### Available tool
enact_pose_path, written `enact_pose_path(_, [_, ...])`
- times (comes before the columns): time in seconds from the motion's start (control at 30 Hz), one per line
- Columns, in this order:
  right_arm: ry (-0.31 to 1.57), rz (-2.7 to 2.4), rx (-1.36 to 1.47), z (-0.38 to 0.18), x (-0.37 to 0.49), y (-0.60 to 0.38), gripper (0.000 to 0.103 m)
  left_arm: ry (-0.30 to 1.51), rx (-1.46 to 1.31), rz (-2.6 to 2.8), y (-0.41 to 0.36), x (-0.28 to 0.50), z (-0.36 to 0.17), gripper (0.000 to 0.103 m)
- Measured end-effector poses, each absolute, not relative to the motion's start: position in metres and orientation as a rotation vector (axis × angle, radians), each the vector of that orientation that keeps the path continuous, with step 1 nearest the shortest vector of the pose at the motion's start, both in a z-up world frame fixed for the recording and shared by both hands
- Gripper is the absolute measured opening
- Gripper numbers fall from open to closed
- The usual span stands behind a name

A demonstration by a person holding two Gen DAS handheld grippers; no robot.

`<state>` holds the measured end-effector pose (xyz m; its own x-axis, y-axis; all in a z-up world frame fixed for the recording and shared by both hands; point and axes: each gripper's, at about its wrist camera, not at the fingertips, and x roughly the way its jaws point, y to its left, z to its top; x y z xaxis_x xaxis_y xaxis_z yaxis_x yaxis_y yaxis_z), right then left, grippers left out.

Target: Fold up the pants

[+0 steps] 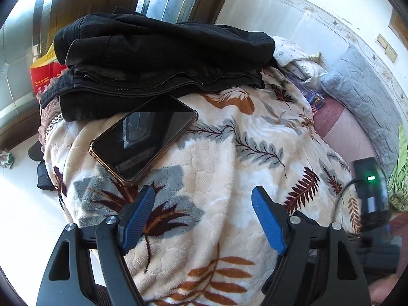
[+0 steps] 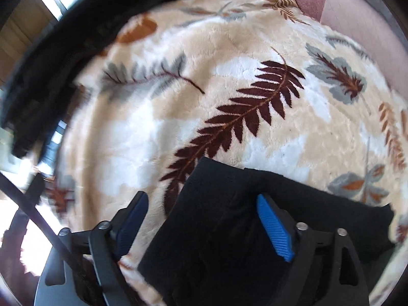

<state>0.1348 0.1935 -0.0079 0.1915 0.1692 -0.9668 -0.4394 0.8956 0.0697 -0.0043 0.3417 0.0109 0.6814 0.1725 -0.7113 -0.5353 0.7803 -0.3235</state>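
A pile of folded black clothes (image 1: 158, 58) lies at the far side of a leaf-patterned fleece blanket (image 1: 229, 158). My left gripper (image 1: 204, 199) is open and empty, hovering over the blanket short of the pile. In the right wrist view, black pants (image 2: 229, 229) lie on the blanket (image 2: 229, 76) under my right gripper (image 2: 202, 204). Its jaws stand wide open with the cloth between and below them, not pinched. The black pile shows blurred at the upper left (image 2: 51, 63).
A smartphone (image 1: 142, 137) lies on the blanket beside the black pile. A red box (image 1: 43, 76) stands behind the pile at left. A grey quilt (image 1: 364, 97) and a black device with a green light (image 1: 371, 178) are at right. White floor (image 1: 20, 204) lies left of the bed.
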Motion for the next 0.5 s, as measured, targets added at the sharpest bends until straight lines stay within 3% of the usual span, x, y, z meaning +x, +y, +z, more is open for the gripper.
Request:
enact_pose_path(0.13, [1.286,0.429,-0.411,-0.02,0.129,0.209,0.092,0.713,-0.527,0.378,0.332,-0.003,0.014,0.08])
enact_pose_path(0.17, [1.284,0.434,-0.416,-0.018,0.127,0.207,0.08,0.712,-0.528,0.366,0.33,-0.002,0.015,0.083])
enact_pose_path(0.2, [1.267,0.43,-0.436,-0.013,0.125,0.203,0.059,0.712,-0.528,0.356,0.328,-0.002,0.016,0.083])
enact_pose_path(0.27, [1.251,0.453,-0.431,-0.008,0.123,0.191,0.048,0.719,-0.529,0.342,0.325,-0.001,0.015,0.083])
enact_pose_path(0.5, [1.248,0.527,-0.21,0.006,0.131,0.151,0.037,0.78,-0.535,0.13,0.297,0.005,0.006,0.085])
